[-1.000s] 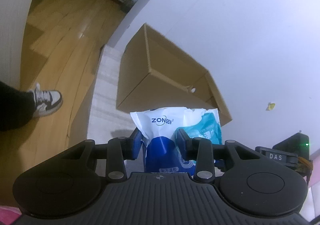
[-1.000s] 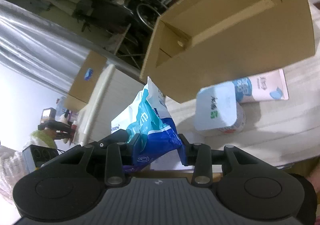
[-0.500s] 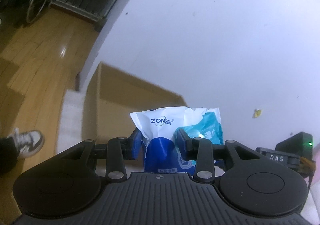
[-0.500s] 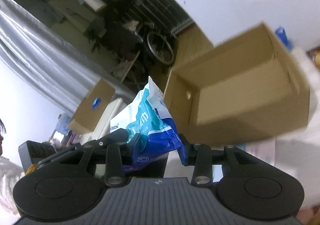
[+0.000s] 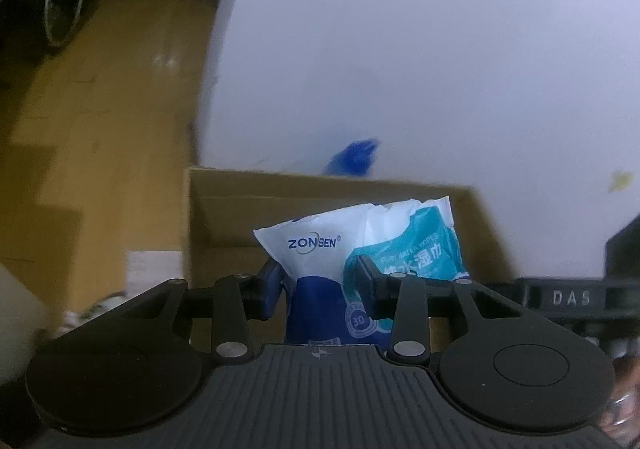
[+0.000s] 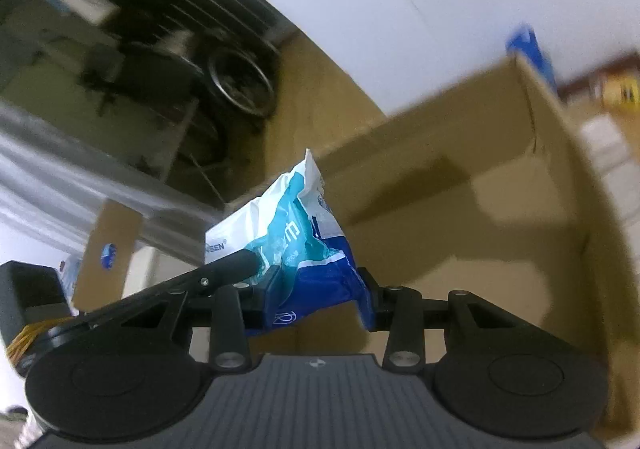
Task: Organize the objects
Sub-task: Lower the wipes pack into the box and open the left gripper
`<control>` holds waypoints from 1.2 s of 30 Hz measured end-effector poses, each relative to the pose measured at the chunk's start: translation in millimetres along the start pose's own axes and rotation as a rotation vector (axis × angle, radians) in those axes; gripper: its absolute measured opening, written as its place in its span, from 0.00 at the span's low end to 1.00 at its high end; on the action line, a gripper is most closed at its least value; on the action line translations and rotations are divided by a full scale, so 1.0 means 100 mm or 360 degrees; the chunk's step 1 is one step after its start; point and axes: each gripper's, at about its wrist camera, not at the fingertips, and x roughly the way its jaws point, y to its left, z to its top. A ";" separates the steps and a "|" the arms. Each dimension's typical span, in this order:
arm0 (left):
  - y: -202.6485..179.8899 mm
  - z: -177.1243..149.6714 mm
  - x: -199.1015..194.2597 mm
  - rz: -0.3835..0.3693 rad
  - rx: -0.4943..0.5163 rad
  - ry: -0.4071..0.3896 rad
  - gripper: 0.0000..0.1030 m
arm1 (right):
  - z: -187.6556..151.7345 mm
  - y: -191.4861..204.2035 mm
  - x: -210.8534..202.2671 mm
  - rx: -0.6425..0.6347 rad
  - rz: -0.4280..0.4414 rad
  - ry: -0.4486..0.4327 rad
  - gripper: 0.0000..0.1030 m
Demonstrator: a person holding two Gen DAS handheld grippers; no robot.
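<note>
Both grippers hold one blue, teal and white wet-wipes pack [image 5: 360,249] marked ZONSEN. My left gripper [image 5: 318,281] is shut on its lower part. My right gripper [image 6: 316,297] is shut on the same pack [image 6: 296,237], and the left gripper's finger [image 6: 236,265] shows at its left side. An open brown cardboard box [image 5: 224,225] lies just behind and below the pack. In the right wrist view the box's inside [image 6: 480,217] fills the right half, with the pack at its open mouth.
A white wall [image 5: 400,49] stands behind the box. Wooden floor [image 5: 100,109] and a wheel [image 5: 60,17] lie at the left. A blue object [image 5: 354,157] shows past the box's far rim. A black device marked DAS [image 5: 568,297] sits at the right.
Both grippers have moved forward with the pack toward the box. The box now looms larger and its inside opens up in the right wrist view. The table items have left view.
</note>
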 end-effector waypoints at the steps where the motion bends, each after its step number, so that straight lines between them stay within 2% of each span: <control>1: -0.02 0.03 0.08 0.0059 0.0027 0.0033 0.37 | 0.04 -0.04 0.10 0.0048 -0.0008 0.0036 0.41; 5: -0.01 0.12 0.36 0.0287 0.0034 0.0141 0.39 | 0.13 -0.21 0.54 0.0200 -0.0043 0.0175 0.42; 7: -0.10 0.11 0.45 0.0425 0.0175 0.0109 0.39 | 0.12 -0.24 0.71 0.0246 -0.0076 0.0215 0.48; 9: -0.19 0.09 0.56 0.0542 0.0353 0.0103 0.38 | 0.09 -0.19 0.81 0.0201 -0.0156 0.0232 0.49; 11: -0.23 0.08 0.60 0.0587 0.0414 0.0075 0.38 | 0.06 -0.17 0.87 0.0158 -0.0230 0.0221 0.49; 16: -0.27 0.07 0.57 0.0575 0.0427 0.0028 0.39 | 0.06 -0.15 0.78 0.0098 -0.0256 0.0211 0.52; 17: -0.28 0.05 0.54 0.0562 0.0446 0.0023 0.39 | 0.06 -0.13 0.74 0.0060 -0.0261 0.0187 0.49; 18: -0.30 0.06 0.50 0.0555 0.0473 0.0016 0.39 | 0.07 -0.11 0.73 0.0026 -0.0262 0.0170 0.42; 19: -0.31 0.03 0.46 0.0550 0.0488 0.0008 0.39 | 0.07 -0.09 0.72 0.0003 -0.0259 0.0161 0.23; 20: -0.31 0.00 0.43 0.0542 0.0495 0.0002 0.39 | 0.07 -0.10 0.73 0.0011 -0.0249 0.0178 0.17; 22: -0.30 -0.01 0.44 0.0535 0.0480 -0.0002 0.39 | 0.09 -0.15 0.78 0.0061 -0.0225 0.0220 0.15; 26: -0.26 0.00 0.43 0.0507 0.0421 -0.0006 0.39 | 0.10 -0.11 0.86 0.0036 -0.0234 0.0178 0.15; 31: -0.28 -0.06 0.41 0.0472 0.0434 -0.0007 0.39 | 0.07 0.05 0.96 -0.0068 -0.0284 0.0172 0.16; 36: -0.27 -0.11 0.34 0.0422 0.0369 -0.0030 0.39 | 0.05 0.19 0.92 -0.0218 -0.0387 0.0115 0.21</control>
